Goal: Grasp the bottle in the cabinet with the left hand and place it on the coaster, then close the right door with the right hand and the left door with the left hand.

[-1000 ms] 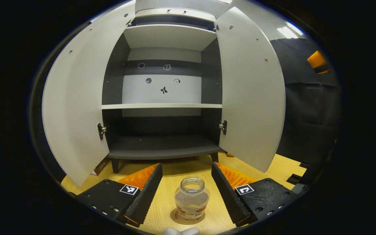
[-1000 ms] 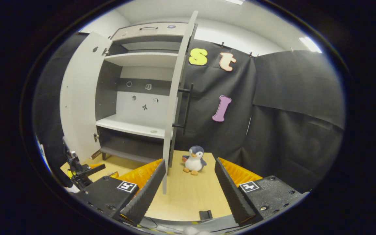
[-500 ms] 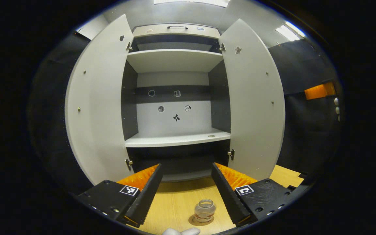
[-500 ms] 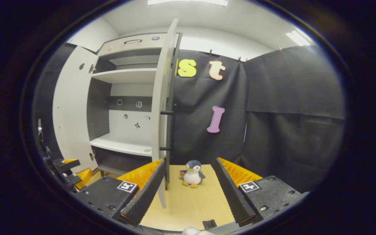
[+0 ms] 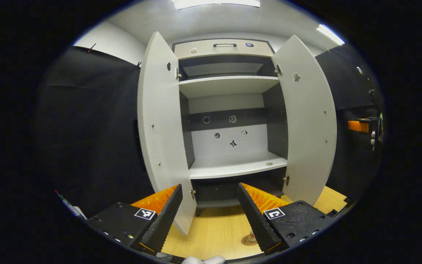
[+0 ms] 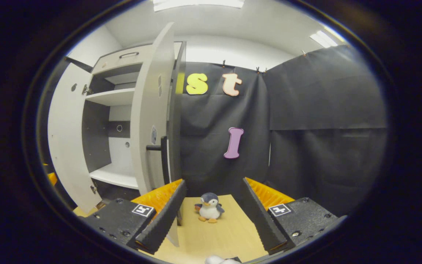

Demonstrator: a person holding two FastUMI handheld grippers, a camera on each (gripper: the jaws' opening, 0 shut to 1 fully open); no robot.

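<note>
While we look along the left tool (image 5: 209, 212), its two fingers stand spread apart with nothing between them, above a pale wooden tabletop (image 5: 214, 234). Ahead stands a grey cabinet (image 5: 229, 121) with both doors swung wide: the left door (image 5: 161, 135) and the right door (image 5: 308, 124). Its white shelves (image 5: 236, 168) look bare, and small stickers dot the back panel. Low at the right, just beside the tool's right finger, we see a sliver of the bottle (image 5: 252, 234) resting on the round coaster (image 5: 247, 241) on the tabletop; the finger hides most of it.

Along the right tool (image 6: 213, 214), the fingers are likewise spread and hold nothing. A plush penguin (image 6: 208, 207) sits on the tabletop between them, farther off. Black cloth (image 6: 306, 121) walls the booth, under a white ceiling with light panels (image 6: 196, 3).
</note>
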